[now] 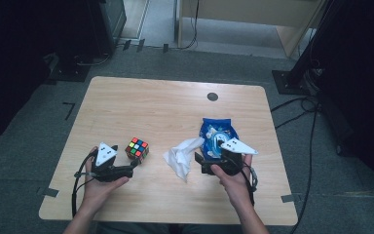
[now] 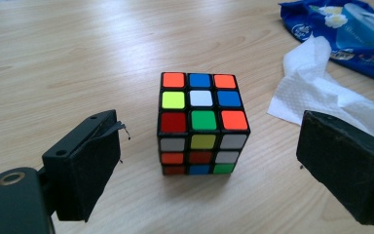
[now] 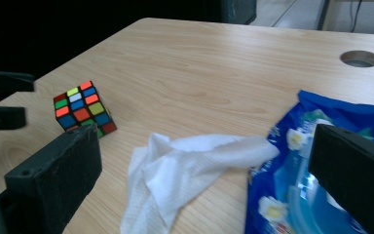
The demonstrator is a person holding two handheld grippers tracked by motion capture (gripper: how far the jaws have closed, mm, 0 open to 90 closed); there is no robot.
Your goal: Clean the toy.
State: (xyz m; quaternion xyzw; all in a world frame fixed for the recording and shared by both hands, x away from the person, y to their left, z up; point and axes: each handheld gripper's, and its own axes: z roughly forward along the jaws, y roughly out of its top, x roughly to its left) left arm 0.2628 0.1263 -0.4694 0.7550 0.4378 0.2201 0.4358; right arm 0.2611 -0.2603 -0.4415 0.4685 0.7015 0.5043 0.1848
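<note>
From the high view, the left tool (image 1: 132, 165) sits just beside the puzzle cube (image 1: 137, 149), and the right tool (image 1: 200, 162) rests between the white tissue (image 1: 181, 158) and the blue tissue pack (image 1: 217, 136) on the tabletop (image 1: 165, 112).

In the left gripper view, the jaws stand wide with the cube (image 2: 202, 122) resting free between them, ungripped.

In the right gripper view, the jaws gape empty; one tissue (image 3: 185, 168) already hangs out of the pack (image 3: 316, 161). Whatever lifting or wiping follows looks undone.

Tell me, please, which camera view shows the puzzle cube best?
The left gripper view: the puzzle cube sits close and centred, its stickers distinct. The right gripper view shows it smaller, off to the left; the high view shows it tiny.
</note>
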